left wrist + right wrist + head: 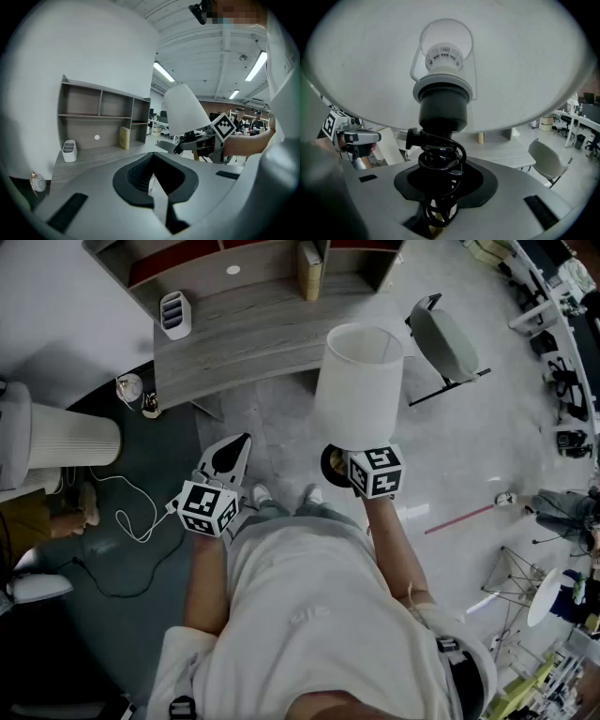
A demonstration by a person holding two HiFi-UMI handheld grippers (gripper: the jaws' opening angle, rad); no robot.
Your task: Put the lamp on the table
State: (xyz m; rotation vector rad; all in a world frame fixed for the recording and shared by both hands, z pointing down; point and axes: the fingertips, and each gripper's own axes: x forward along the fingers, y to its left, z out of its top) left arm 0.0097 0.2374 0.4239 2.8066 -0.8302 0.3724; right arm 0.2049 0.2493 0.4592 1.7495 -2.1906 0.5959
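Note:
The lamp has a white shade (359, 381) and a dark round base (331, 465), and it hangs above the floor just short of the grey wooden table (253, 329). My right gripper (349, 457) is shut on the lamp's stem below the shade. In the right gripper view the black socket (443, 105) and the coiled black cord (440, 161) rise out of the gripper (438, 211), with the shade (515, 61) filling the top. My left gripper (234, 448) hovers to the lamp's left, shut and empty. From the left gripper (152, 180) the shade (185, 110) shows at right, above the table (93, 157).
On the table stand a white slotted holder (174, 315), a tan book (309, 270) and a shelf unit (187, 259). A grey chair (445, 343) is at the table's right end. A white ribbed cylinder (70, 442) and a loose white cable (131, 512) lie on the dark carpet at left.

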